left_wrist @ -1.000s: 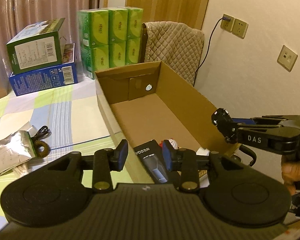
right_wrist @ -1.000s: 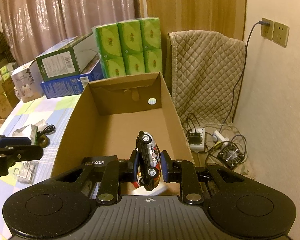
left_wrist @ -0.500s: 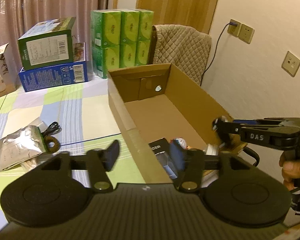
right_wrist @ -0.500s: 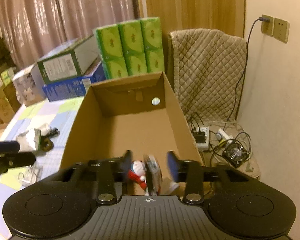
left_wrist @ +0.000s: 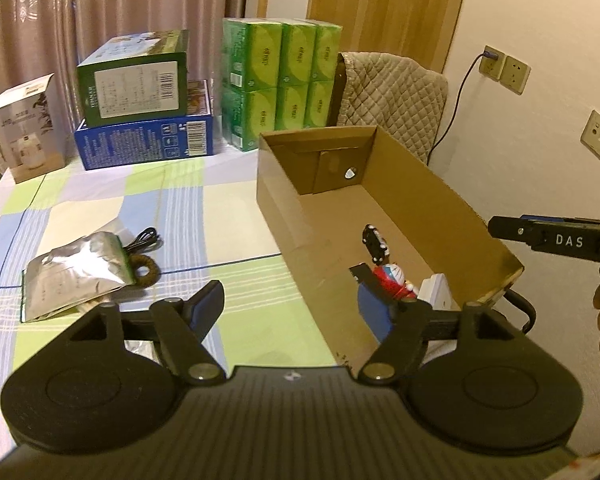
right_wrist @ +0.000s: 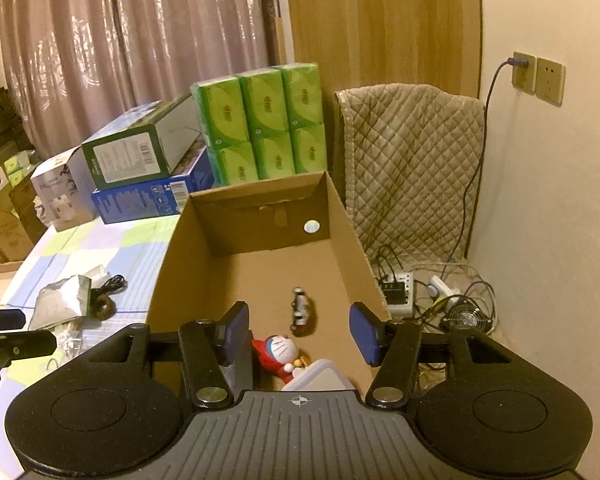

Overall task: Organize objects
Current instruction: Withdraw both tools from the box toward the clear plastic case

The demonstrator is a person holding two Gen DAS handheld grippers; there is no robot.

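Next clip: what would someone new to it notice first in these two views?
Probably the long open cardboard box on the checked tablecloth, with a toy car lying on its floor and a red-and-blue figurine nearer the cameras. Behind it, the stacked green tissue packs stand out. Left of the box lies a silver foil pouch.

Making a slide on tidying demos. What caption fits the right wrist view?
Right gripper, jaws opening and empty, above a cardboard box holding a toy car and a blue-and-red figurine.
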